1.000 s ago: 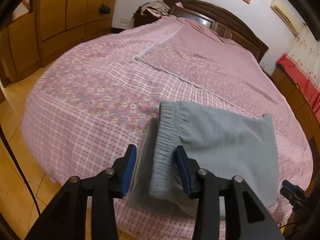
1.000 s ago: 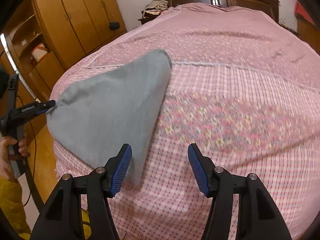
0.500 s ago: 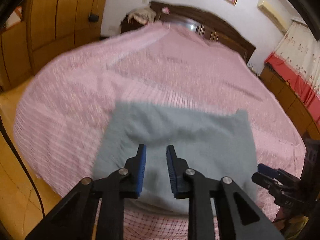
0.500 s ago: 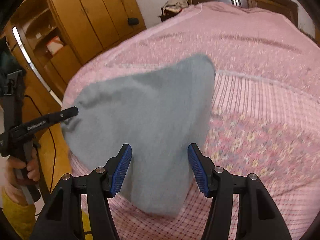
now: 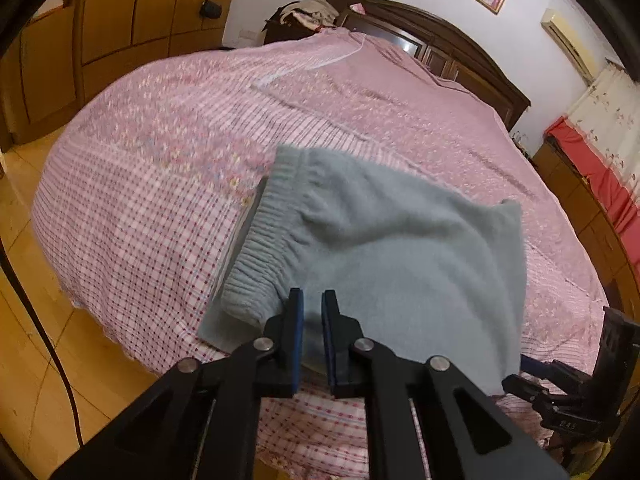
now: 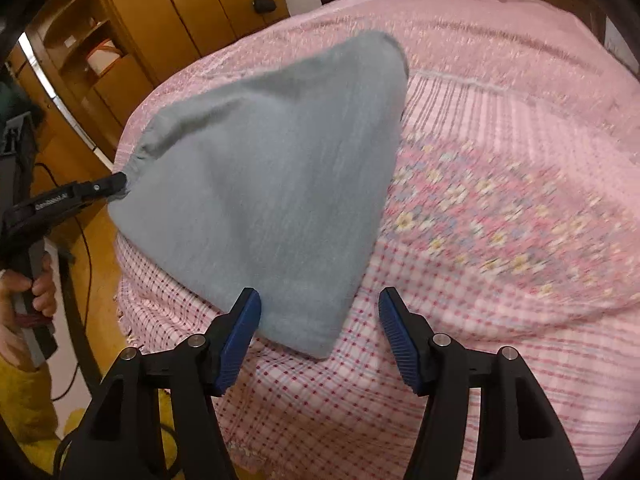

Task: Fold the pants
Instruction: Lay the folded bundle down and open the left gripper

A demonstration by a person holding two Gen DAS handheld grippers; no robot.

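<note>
We see the grey pants (image 5: 384,248) folded on the near part of the bed, on the pink checked bedspread (image 5: 152,208). Our left gripper (image 5: 312,312) has its jaws almost together and closing, and the fabric near the ribbed waistband (image 5: 260,248) is between the blue pads (image 5: 297,332); from the right wrist view the tip of this gripper (image 6: 114,182) meets a gathered corner of the cloth, so the pads seem to pinch it. The waistband runs to the left of the jaws, and the rest of the pants spreads up and to the right from them.

Our right gripper (image 6: 320,320) has its jaws wide apart and opening a little. The lower corner of the pants (image 6: 312,336) lies between its fingers, nearer to the left pad (image 6: 240,336), but the pads do not press on it.

Beside the bed stands a wooden wardrobe (image 6: 180,8), and a dark wooden headboard (image 5: 432,36) is at the far end. A hand (image 6: 36,292) holds the handle of the left gripper. A black cable (image 5: 36,320) lies on the wooden floor (image 5: 48,380). Nothing lies on the bedspread around the pants.
</note>
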